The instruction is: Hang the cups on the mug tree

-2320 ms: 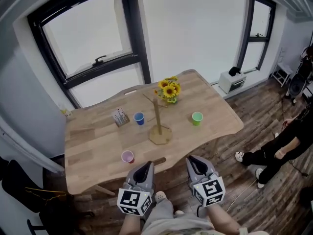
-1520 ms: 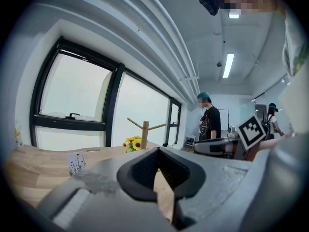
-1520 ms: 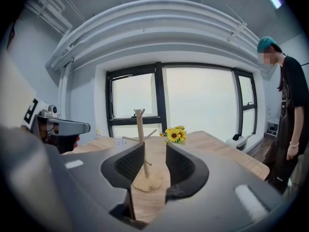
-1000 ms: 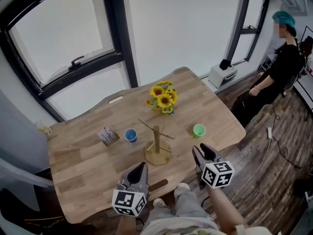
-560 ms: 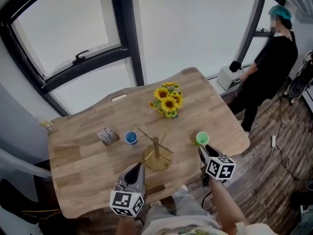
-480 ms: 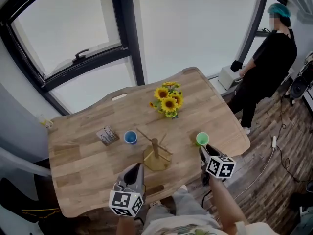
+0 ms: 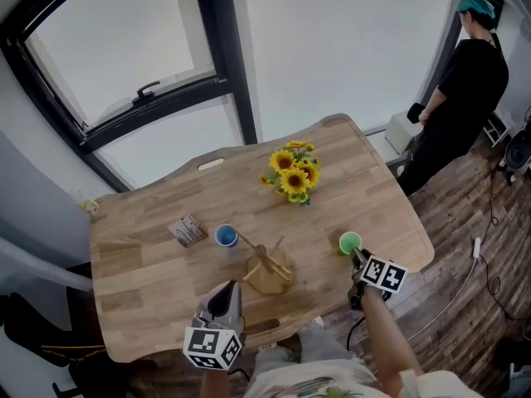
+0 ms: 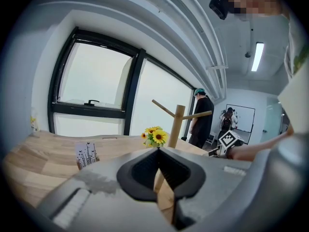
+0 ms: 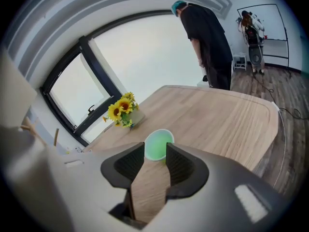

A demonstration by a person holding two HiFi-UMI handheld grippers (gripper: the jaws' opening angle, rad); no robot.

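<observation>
A wooden mug tree (image 7: pixel 267 268) (image 8: pixel 178 124) stands near the front middle of the table (image 7: pixel 149 280), its pegs bare. Left of it sits a blue cup (image 7: pixel 225 235), and a green cup (image 7: pixel 349 242) (image 9: pixel 158 144) sits to its right. My right gripper (image 7: pixel 359 259) (image 9: pixel 155 151) is open, its fingertips on either side of the green cup's near wall without pressing it. My left gripper (image 7: pixel 224 293) (image 8: pixel 157 150) hangs over the front edge with its tips together and nothing held, pointing at the tree's post.
A vase of sunflowers (image 7: pixel 292 171) (image 9: pixel 123 111) (image 8: pixel 154 137) stands behind the tree. A small card holder (image 7: pixel 187 229) (image 8: pixel 86 153) sits at the left. A person in black (image 7: pixel 465 98) (image 9: pixel 205 37) stands off the table's far right corner. Large windows lie behind.
My right gripper has moved forward along the table's right side until its jaws reached the green cup. The left gripper has hardly moved. The person at the right has walked closer.
</observation>
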